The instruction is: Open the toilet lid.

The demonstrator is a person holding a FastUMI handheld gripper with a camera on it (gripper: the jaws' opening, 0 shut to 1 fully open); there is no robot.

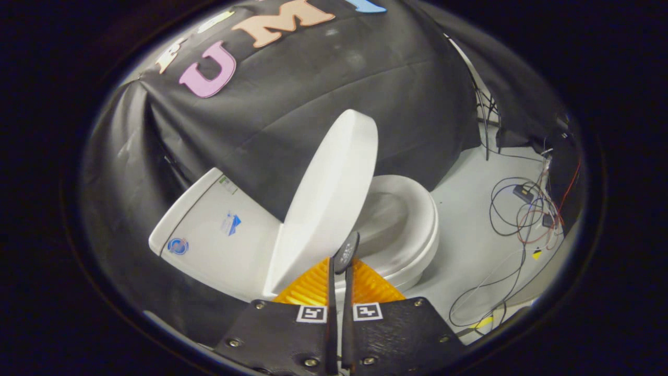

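Your toilet lid (329, 203) stands raised over the seat (412, 224) just ahead of the fingertips, stiff, smooth, likely slippery plastic best pushed at its free rim, while your gripper (342, 261) keeps its jaws nearly closed, holding nothing.

The gripper (340, 261) has two dark textured plates fastened with bright screws, a square black-and-white marker tag on each plate, ribbed orange parts ahead of them, and two thin jaws lying close together.
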